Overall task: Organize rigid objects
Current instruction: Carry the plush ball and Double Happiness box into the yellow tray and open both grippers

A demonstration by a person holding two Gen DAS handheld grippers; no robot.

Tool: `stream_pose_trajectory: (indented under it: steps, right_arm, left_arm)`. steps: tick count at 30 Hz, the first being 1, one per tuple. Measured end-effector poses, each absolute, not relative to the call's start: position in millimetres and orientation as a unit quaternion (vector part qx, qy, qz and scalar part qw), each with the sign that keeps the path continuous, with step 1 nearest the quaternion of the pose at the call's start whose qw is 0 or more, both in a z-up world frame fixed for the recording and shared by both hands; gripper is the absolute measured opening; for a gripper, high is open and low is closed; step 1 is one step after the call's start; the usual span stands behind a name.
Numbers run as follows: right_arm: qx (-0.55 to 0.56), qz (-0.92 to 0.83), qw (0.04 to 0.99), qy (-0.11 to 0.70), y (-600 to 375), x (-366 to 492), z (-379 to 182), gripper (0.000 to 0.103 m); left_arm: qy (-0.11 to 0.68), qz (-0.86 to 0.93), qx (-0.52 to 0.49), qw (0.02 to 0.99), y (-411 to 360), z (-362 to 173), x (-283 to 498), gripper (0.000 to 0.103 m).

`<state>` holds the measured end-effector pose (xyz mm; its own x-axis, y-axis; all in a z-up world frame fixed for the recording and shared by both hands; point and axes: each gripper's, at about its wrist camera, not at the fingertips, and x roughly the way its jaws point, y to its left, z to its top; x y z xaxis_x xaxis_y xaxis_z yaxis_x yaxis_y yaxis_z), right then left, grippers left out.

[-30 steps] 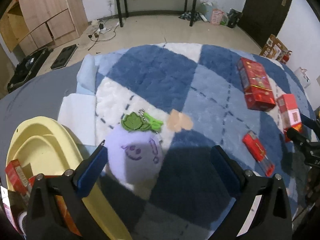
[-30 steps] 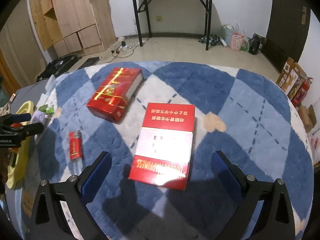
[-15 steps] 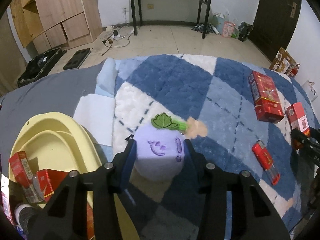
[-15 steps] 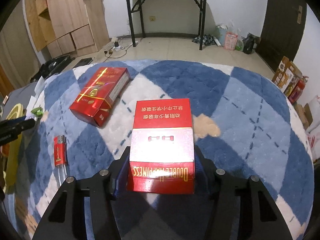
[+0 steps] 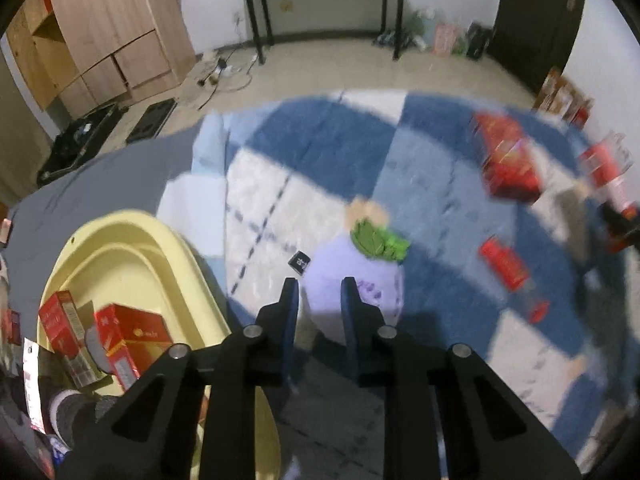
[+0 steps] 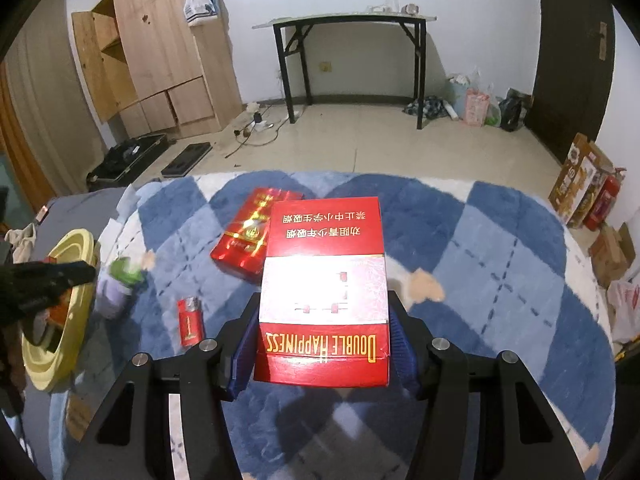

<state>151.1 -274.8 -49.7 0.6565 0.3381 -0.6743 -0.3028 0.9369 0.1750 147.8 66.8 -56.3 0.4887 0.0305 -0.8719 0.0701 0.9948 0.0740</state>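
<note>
In the left wrist view my left gripper (image 5: 319, 296) is shut on a purple plush toy (image 5: 360, 280) with a green leaf top, its fabric squeezed between the blue pads. The yellow basin (image 5: 120, 240) at its left holds red boxes (image 5: 132, 336). In the right wrist view my right gripper (image 6: 324, 344) is shut on a red and white carton (image 6: 326, 272), held level above the rug. Beyond it lie a red box (image 6: 248, 236) and a red lighter (image 6: 190, 320). The plush (image 6: 114, 294) and the basin (image 6: 76, 240) show at far left there.
A blue and white checked rug (image 6: 480, 280) covers the surface. A white folded cloth (image 5: 192, 200) and a small black tag (image 5: 300, 261) lie near the basin. Cardboard boxes (image 6: 580, 184) stand at the right, with a wooden cabinet (image 6: 160, 60) and a black table (image 6: 348, 24) behind.
Both grippers went from wide open to shut. The left closed on the purple plush and shifted it right; the right closed on the carton and raised it off the rug.
</note>
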Motion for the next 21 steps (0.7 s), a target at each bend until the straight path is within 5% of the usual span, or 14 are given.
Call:
stream_pose_trajectory:
  steps: [4, 7, 8, 12, 13, 14, 21]
  right_arm:
    - [0.033, 0.182, 0.908, 0.376, -281, 154, -47, 0.057]
    - [0.029, 0.184, 0.907, 0.377, -276, 159, -46, 0.057]
    - [0.026, 0.186, 0.906, 0.380, -273, 161, -48, 0.057]
    - [0.016, 0.192, 0.901, 0.389, -260, 165, -56, 0.057]
    - [0.014, 0.193, 0.900, 0.391, -259, 166, -58, 0.057]
    - [0.014, 0.193, 0.900, 0.391, -258, 167, -58, 0.057]
    - [0.017, 0.193, 0.905, 0.380, -257, 165, -52, 0.057]
  left_arm:
    - [0.486, -0.033, -0.006, 0.873, 72, -52, 149, 0.028]
    - [0.489, -0.055, -0.012, 0.870, 65, -53, 152, 0.073]
    - [0.492, -0.067, -0.002, 0.868, 59, -58, 152, 0.076]
    - [0.500, -0.052, 0.055, 0.863, 44, -75, 155, 0.075]
    - [0.498, -0.049, 0.055, 0.864, 45, -75, 155, 0.067]
    - [0.494, -0.040, 0.058, 0.867, 46, -75, 155, 0.046]
    - [0.461, -0.039, 0.033, 0.886, 63, -39, 135, 0.045]
